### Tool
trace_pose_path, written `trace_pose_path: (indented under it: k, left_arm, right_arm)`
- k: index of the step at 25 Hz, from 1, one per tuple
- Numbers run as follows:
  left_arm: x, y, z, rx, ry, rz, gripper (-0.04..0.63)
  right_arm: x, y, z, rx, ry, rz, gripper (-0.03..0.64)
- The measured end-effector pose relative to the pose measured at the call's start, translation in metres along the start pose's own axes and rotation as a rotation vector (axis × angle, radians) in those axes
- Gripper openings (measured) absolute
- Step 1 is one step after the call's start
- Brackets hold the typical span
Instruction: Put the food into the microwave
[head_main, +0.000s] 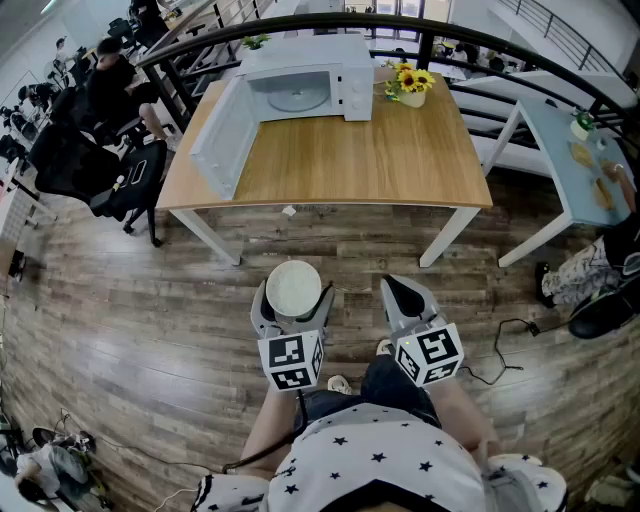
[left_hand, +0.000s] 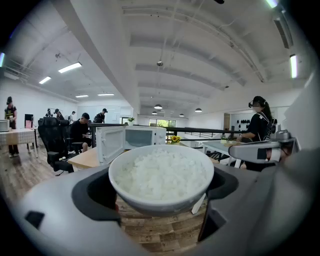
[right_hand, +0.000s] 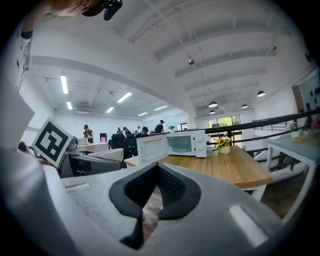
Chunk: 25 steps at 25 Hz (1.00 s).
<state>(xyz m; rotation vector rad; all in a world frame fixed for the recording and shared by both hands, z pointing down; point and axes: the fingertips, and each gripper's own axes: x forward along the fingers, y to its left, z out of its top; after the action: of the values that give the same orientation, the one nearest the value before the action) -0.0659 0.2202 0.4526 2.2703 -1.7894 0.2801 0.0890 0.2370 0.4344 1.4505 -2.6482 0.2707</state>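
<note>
Bowl of rice: white, heaped level with cooked rice, upright. Carried in the air above the wooden floor, well short of the surface. Left gripper has its fingers spread wide and clamped on the bowl's two sides.

Right gripper is just beside it. Its fingers are closed together with nothing between them, and it points toward the surface.

Microwave: white, at the far edge of the surface. Its door is swung fully open to the left, and the turntable is visible inside. A pot of yellow flowers stands just right of it.
</note>
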Motion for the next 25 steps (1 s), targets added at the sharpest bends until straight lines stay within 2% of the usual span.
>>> trace_pose_path:
  k: [6,13,19,25]
  left_arm:
    - [-0.035,0.01,0.004,-0.002,-0.012,-0.012,0.494]
    - [-0.037,0.014,0.008,0.006,-0.029,-0.031,0.494]
    - [-0.033,0.018,0.011,0.007,-0.035,-0.046,0.494]
    - [-0.033,0.024,0.018,0.016,-0.05,-0.061,0.494]
  right_arm:
    - [-0.013,0.036,0.003,-0.03,0.003,0.022,0.005]
    - [-0.008,0.047,0.014,-0.057,-0.023,0.041,0.005]
    - [-0.001,0.045,0.014,0.008,-0.028,0.016,0.006]
    - [0.007,0.059,0.019,-0.003,-0.038,0.035,0.006]
